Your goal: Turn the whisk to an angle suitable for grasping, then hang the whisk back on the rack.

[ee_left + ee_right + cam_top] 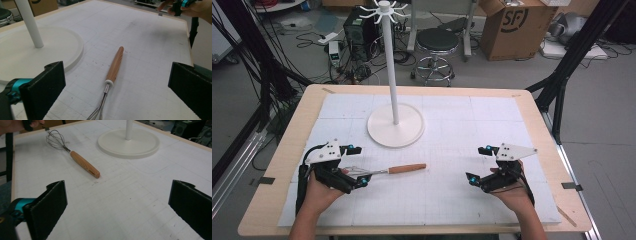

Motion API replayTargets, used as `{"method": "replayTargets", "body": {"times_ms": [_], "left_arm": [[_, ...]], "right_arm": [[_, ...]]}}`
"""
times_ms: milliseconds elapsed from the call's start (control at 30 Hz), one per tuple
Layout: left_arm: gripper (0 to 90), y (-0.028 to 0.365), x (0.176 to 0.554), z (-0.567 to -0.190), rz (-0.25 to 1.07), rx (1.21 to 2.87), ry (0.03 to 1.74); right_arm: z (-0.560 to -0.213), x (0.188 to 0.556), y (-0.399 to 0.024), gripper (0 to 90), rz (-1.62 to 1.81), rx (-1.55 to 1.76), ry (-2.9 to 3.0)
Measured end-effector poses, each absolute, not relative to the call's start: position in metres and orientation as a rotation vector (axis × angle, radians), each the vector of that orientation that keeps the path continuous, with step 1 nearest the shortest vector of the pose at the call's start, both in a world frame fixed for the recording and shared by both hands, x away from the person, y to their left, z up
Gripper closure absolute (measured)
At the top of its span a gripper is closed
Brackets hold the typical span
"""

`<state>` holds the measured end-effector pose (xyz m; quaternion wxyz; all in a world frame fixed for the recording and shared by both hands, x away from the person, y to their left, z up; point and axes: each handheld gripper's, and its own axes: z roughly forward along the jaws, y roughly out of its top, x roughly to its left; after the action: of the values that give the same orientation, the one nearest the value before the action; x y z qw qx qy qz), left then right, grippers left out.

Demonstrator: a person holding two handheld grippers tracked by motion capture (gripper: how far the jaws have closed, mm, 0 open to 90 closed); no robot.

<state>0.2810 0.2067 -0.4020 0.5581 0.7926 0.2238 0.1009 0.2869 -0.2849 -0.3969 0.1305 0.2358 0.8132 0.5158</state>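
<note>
The whisk point(384, 171) is lying crosswise on the counter point(452, 200), wire end between the wide-open, empty left tongs point(354, 165), handle pointing toward the empty, wide-open right tongs point(477, 164)

Place: a lab or workshop
Signs: black frame struts point(570, 52) flanking the counter point(532, 107); beyond it, tangled cables point(314, 37), electronics box point(360, 31), stool point(438, 42), cardboard box point(511, 26)

We see even, diffuse overhead light on the white mat point(447, 150), soft faint shadows, no glare; near jaws blur slightly in both gripper views.
</note>
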Motion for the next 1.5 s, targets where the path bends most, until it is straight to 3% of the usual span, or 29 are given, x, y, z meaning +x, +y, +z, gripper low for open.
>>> {"method": "replayTargets", "body": {"times_ms": [667, 1500], "left_arm": [[1.7, 0.197, 0.279, -0.397, 0.256, 1.936, 0.524], [1.7, 0.133, 0.31, -0.38, 0.202, 2.193, 0.5]], "right_arm": [[-0.403, 0.29, -0.284, 0.6, 1.47, 0.692, 2.395], [-0.405, 0.294, -0.286, 0.7, 1.451, 0.703, 2.402]]}}
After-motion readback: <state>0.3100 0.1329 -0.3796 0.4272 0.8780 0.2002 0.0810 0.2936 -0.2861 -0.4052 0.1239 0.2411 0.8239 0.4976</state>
